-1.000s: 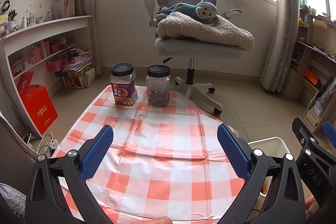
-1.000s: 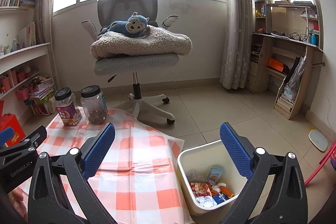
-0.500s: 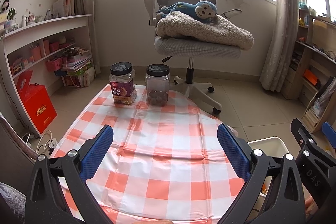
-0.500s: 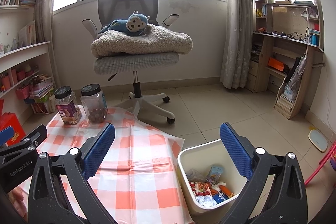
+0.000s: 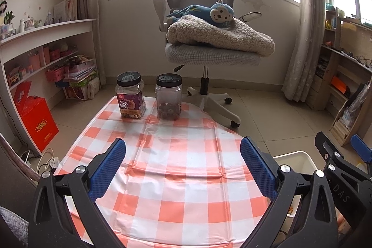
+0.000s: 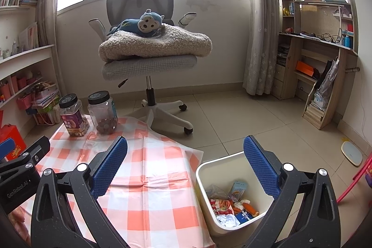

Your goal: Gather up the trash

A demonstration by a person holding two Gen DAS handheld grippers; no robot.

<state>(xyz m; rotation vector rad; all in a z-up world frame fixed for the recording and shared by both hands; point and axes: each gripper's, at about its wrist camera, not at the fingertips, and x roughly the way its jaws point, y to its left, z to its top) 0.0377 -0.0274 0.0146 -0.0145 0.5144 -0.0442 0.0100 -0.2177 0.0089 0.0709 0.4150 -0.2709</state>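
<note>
Already the trash (image 6: 229, 206) lies in the white bin (image 6: 215, 165), which stands on the floor just beside the right edge of the tabletop (image 5: 176, 180); wrappers, a small carton and crumpled paper sit at its bottom. That spot makes sense: anything lifted off the checked cloth needs only a short sideways carry to drop in. The cloth itself shows no loose litter in either view. Two lidded jars, the labelled jar (image 5: 130, 95) and the clear jar (image 5: 168, 98), stand upright side by side near the far edge, apart from each other and well away from the bin, which suggests they are meant to stay.

Both tools are held low and level, pointing forward over the near edge. The left gripper (image 5: 183, 155) hovers above the middle of the cloth, its blue pads spread wide with nothing between them. The right gripper (image 6: 185, 153) hangs over the right edge and the bin's rim, likewise released and empty. Judging from this, the collecting looks finished or nearly so.
</note>
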